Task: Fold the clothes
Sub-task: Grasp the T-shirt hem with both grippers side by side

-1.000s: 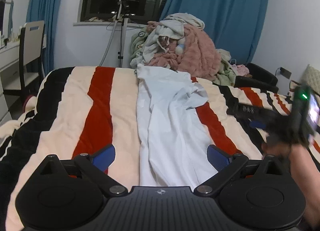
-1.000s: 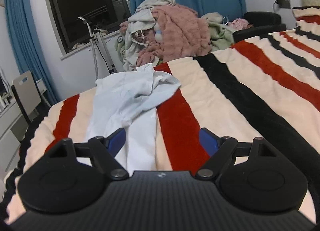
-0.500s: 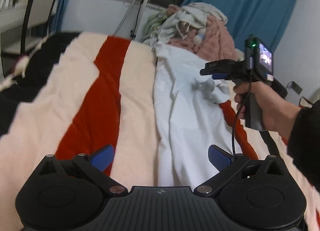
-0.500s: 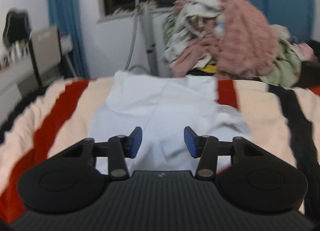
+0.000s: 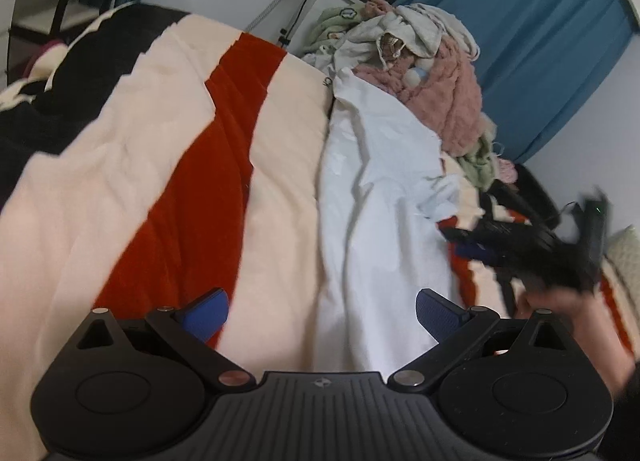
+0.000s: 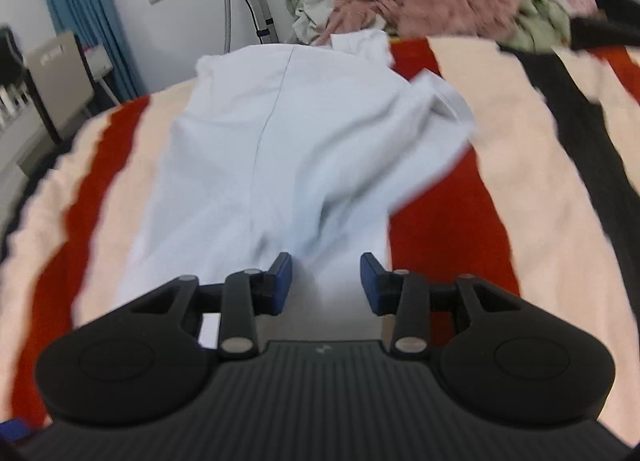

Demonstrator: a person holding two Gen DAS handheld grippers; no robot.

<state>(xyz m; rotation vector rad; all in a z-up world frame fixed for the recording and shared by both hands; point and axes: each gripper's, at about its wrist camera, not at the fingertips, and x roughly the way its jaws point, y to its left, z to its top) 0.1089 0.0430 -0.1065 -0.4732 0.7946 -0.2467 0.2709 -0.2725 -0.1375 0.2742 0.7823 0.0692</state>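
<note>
A white shirt [image 5: 376, 197] lies lengthwise on the striped blanket [image 5: 132, 165], loosely bunched, with a sleeve folded out on its right side. It also shows in the right wrist view [image 6: 280, 149]. My left gripper [image 5: 320, 313] is open wide and empty, low over the shirt's near end. My right gripper [image 6: 325, 281] is partly open and empty, just above the shirt's near part. It appears blurred at the right of the left wrist view [image 5: 520, 249], beside the shirt's right edge.
A heap of pink, white and green clothes [image 5: 432, 61] is piled at the far end of the bed. Blue curtains [image 5: 532, 25] and a window are behind it. A metal stand [image 6: 256, 1] and a chair [image 6: 60, 73] stand at the far left.
My right gripper has dropped from over the shirt's sleeve to beside its right edge and opened somewhat wider. My left gripper tilted and shifted left, still open.
</note>
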